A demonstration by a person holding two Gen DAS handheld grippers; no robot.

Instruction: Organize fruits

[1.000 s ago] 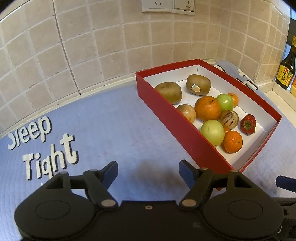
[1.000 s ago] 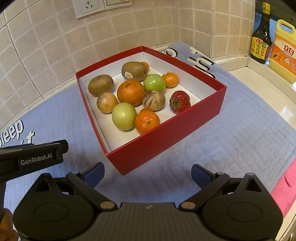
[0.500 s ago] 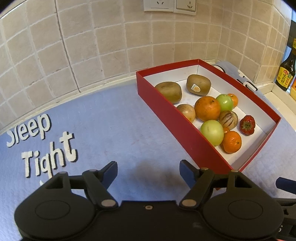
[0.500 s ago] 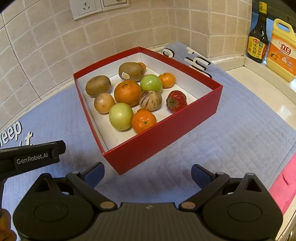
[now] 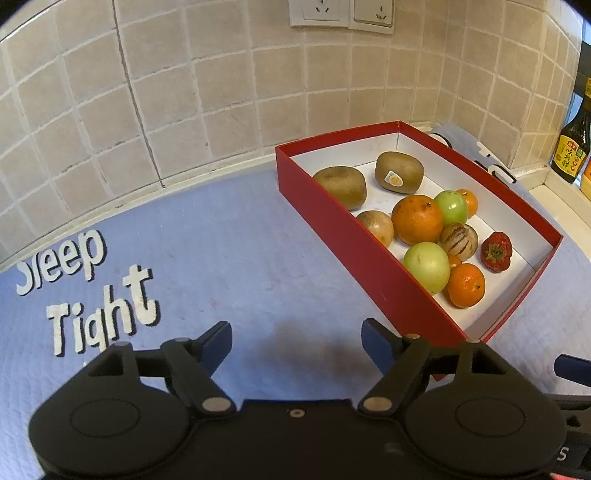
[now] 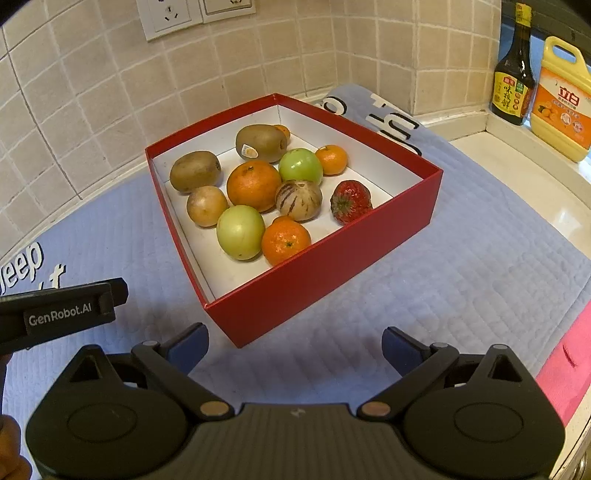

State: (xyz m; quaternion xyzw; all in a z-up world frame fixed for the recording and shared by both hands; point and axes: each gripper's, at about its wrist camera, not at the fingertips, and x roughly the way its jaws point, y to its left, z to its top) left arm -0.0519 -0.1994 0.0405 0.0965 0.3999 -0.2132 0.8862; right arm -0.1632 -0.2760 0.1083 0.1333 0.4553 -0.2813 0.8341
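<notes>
A red box (image 6: pixel 325 273) with a white inside sits on a blue quilted mat and holds several fruits: two kiwis (image 6: pixel 194 170), a big orange (image 6: pixel 253 185), green apples (image 6: pixel 240 232), mandarins (image 6: pixel 286 242), a striped fruit (image 6: pixel 298 200) and a strawberry (image 6: pixel 350 202). The box also shows in the left wrist view (image 5: pixel 354 254) to the right. My right gripper (image 6: pixel 294 345) is open and empty, just in front of the box's near corner. My left gripper (image 5: pixel 296 341) is open and empty over bare mat, left of the box.
The mat (image 5: pixel 207 251) carries white "Sleep Tight" lettering (image 5: pixel 103 306). A tiled wall with sockets (image 6: pixel 192 14) stands behind. A soy sauce bottle (image 6: pixel 513 74) and a yellow jug (image 6: pixel 561 99) stand on the ledge at the right. A pink object (image 6: pixel 569 354) lies at the right edge.
Both grippers have drifted slightly back from the box, which now looks a little farther and higher in both views. Nothing was grasped or released.
</notes>
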